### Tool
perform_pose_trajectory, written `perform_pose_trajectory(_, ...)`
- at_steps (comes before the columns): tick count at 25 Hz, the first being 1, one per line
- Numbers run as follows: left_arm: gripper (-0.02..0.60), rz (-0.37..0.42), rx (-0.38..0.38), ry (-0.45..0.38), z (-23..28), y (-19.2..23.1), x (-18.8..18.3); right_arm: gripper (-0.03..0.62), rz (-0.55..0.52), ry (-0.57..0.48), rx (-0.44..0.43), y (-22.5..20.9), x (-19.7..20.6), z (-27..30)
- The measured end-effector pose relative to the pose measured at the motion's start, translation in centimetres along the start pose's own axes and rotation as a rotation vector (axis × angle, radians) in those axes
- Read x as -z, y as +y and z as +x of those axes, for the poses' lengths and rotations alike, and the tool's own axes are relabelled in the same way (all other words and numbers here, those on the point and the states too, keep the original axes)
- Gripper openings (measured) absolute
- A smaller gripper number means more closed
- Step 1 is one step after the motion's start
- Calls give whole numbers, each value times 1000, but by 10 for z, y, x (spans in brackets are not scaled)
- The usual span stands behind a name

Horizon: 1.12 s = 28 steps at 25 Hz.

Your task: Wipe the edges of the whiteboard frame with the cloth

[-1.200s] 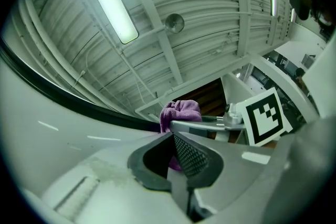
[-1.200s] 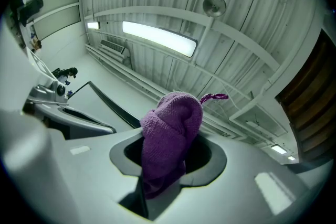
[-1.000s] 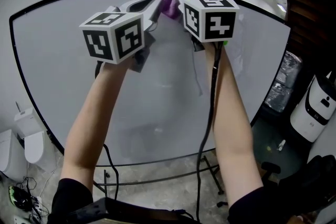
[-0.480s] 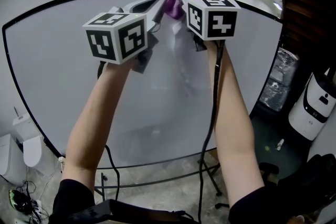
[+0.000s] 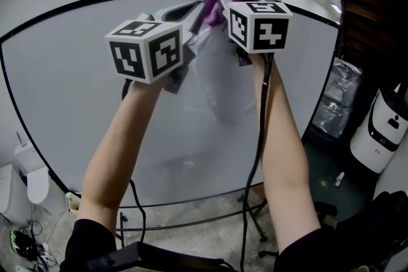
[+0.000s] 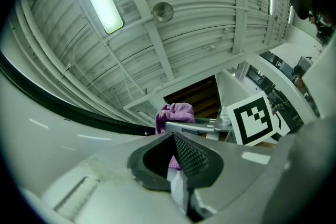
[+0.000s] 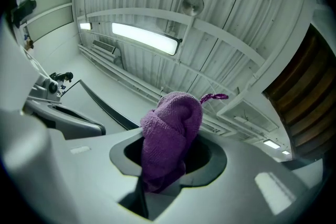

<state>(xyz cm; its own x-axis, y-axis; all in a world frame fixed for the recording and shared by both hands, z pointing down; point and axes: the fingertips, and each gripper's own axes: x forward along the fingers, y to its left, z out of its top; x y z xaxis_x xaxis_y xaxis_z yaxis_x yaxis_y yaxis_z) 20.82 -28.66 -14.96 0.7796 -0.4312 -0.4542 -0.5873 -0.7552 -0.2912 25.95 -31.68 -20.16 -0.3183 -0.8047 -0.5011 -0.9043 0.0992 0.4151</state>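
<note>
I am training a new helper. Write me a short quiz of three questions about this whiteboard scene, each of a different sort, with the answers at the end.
1. True or false: the right gripper has its jaws shut on the purple cloth.
2. Which edge of the black whiteboard frame is the cloth at, in the head view? A) the top edge B) the bottom edge C) the left side
3. Short answer: which gripper holds nothing?

Key
1. True.
2. A.
3. The left gripper. Nothing is between its jaws, and the cloth lies beyond them.
</note>
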Motion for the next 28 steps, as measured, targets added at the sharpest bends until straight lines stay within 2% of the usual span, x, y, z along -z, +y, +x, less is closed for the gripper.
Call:
perform_pose_trajectory(6,3,0,-1,3,6,-4,8,150,35,-17,-17,-3,3,1)
perform_pose_trajectory(13,3,-16,5,4,10,-5,14,150,27,-27,-17,-2,1,1)
perform_pose_trajectory(28,3,-52,118,-32,2,-18,6,150,-12,8,78,0,-5,-6)
